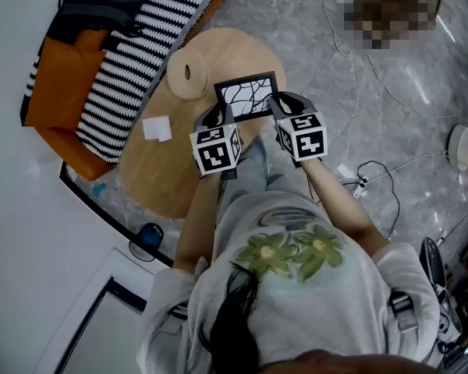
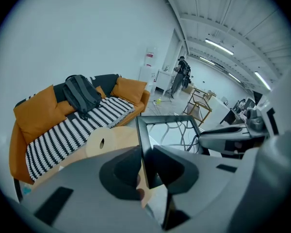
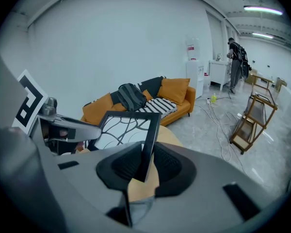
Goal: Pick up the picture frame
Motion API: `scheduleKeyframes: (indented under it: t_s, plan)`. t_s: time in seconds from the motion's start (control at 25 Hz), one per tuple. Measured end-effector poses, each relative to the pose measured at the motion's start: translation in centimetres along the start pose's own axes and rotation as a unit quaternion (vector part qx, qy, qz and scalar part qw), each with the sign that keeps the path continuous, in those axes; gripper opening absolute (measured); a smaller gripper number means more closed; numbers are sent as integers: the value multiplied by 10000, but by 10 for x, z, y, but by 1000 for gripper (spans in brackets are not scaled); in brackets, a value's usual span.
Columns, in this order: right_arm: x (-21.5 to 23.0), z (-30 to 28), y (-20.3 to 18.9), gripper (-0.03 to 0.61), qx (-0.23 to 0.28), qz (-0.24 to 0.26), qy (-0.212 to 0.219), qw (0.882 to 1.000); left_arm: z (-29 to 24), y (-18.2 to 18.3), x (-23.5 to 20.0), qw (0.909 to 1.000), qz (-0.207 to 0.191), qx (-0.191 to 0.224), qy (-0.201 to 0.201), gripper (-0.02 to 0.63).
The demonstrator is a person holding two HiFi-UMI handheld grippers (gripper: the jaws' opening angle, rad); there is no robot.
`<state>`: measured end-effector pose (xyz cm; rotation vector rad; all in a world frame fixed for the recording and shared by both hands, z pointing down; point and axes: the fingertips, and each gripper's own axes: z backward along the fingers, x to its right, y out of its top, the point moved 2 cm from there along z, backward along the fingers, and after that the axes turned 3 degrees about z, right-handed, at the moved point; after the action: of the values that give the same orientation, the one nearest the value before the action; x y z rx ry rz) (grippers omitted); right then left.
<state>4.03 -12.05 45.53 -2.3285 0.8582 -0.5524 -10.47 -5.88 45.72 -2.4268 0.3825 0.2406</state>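
Note:
A black picture frame (image 1: 248,96) with a white panel of dark curving lines hangs in the air above the round wooden table (image 1: 152,174), held level between both grippers. My left gripper (image 1: 216,115) is shut on the frame's left edge (image 2: 143,144). My right gripper (image 1: 282,106) is shut on its right edge (image 3: 148,144). In each gripper view the frame's black rim (image 3: 150,130) stands pinched between the dark pads (image 2: 123,171), and the other gripper shows beyond the picture.
A round wooden disc with a hole (image 1: 189,72) and a white paper square (image 1: 157,128) lie on the table. An orange sofa (image 1: 54,107) with a striped cover and a dark backpack (image 3: 132,96) stands behind. Cables (image 1: 374,170) run across the grey floor. A person (image 3: 236,64) stands far off.

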Motion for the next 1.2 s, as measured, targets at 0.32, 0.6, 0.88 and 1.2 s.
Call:
scheduleKeyframes:
  t_s: [0.32,0.6,0.88,1.2]
  plan:
    - [-14,28,25,86,445,96,121,9989,37,20,5,9993,-95,341,142,89]
    - [-24,58,44,86,860,219,100,9960,69,34,14,9980,-95,602,192,87]
    - [-30,86,53,86,1080,276,134,9937,96,40,26,9956,-192,898,184,87]
    - [-40,111,61,86,1364,444,165,9895,123,43,34,9932,-218,1137,144,89]
